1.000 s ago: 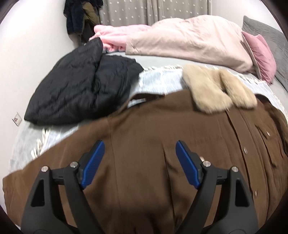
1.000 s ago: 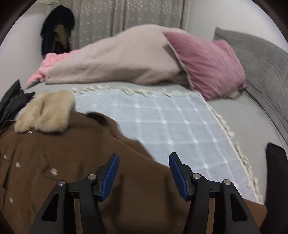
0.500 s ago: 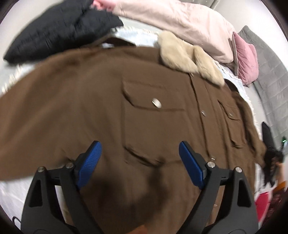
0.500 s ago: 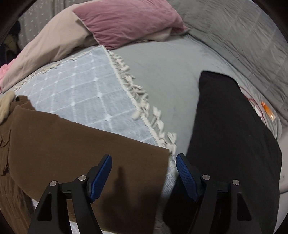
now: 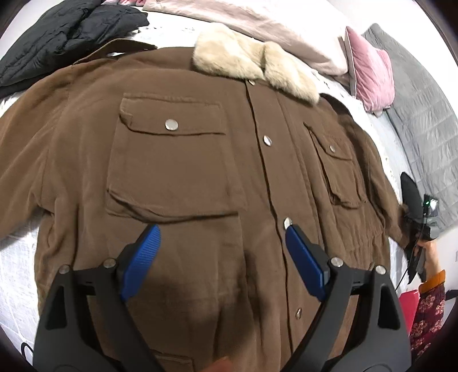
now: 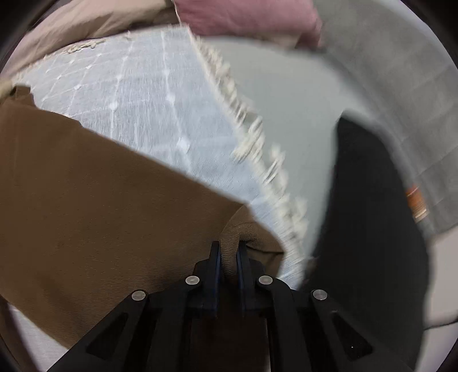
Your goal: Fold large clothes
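A: Since a sec ago both hands swung over & tipped down. The right gripper [image 6: 228, 259] was spread over the coat body, now it's pressed together, pinching the cuff end of the sleeve of the brown twill coat with a cream fur collar [image 5: 183, 160]. The left gripper [image 5: 220, 257] was by the shoulder, now it's over the lower front, jaws spread wide, nothing between them.

B: Where's the coat lying?

A: Flat, front up, snaps shut, on the pale blue fringed throw [image 6: 160, 114] on the bed.

B: Risks, left to right?

A: Left sleeve lies spread out at the far left; if the left claw bites only the top layer near the placket, I'd guess the front lifts & the back stays, so a crooked fold. Right side: the pinch is on a small roll of cuff, could slip out when pulled across, & the drag may ruck up the throw.

B: Clutter?

A: Black quilted jacket [image 5: 65, 31] touching the far left shoulder, pink duvet [image 5: 257, 23] & rose velvet cushion [image 5: 369, 77] behind the collar. On the right a black padded garment [image 6: 369, 217] just past the fringe, beside the cuff, might snag. Middle's free.
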`<control>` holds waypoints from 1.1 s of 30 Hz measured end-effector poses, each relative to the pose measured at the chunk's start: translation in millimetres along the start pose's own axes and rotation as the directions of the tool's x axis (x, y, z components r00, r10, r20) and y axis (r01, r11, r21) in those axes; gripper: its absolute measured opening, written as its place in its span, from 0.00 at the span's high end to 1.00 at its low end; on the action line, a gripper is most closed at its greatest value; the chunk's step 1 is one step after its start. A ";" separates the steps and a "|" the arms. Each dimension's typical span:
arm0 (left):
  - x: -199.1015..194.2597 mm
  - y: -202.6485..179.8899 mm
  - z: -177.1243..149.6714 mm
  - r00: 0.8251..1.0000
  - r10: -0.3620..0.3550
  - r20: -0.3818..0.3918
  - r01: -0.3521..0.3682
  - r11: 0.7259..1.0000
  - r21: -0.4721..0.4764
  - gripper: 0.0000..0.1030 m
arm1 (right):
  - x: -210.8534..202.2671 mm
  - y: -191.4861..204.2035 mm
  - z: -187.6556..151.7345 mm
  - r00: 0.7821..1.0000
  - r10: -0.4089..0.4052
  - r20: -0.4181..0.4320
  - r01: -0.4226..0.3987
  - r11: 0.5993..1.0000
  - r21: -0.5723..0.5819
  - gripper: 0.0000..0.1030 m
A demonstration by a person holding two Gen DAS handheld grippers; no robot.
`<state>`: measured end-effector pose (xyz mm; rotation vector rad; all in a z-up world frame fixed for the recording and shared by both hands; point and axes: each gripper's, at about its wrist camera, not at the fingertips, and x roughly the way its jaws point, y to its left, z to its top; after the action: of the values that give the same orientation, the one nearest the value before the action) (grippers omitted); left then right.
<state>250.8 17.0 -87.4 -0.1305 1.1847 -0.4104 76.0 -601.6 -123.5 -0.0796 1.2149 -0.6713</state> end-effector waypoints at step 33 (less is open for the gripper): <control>-44.5 -6.2 -63.2 0.993 -0.026 0.113 0.023 0.999 0.025 0.14 | -42.1 -52.1 -95.7 0.948 0.315 0.041 -0.243 0.636 0.733 0.33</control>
<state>177.3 35.3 -70.7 -0.1461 1.0669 -0.4329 -38.7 -594.2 -102.8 0.8204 0.9308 -0.8478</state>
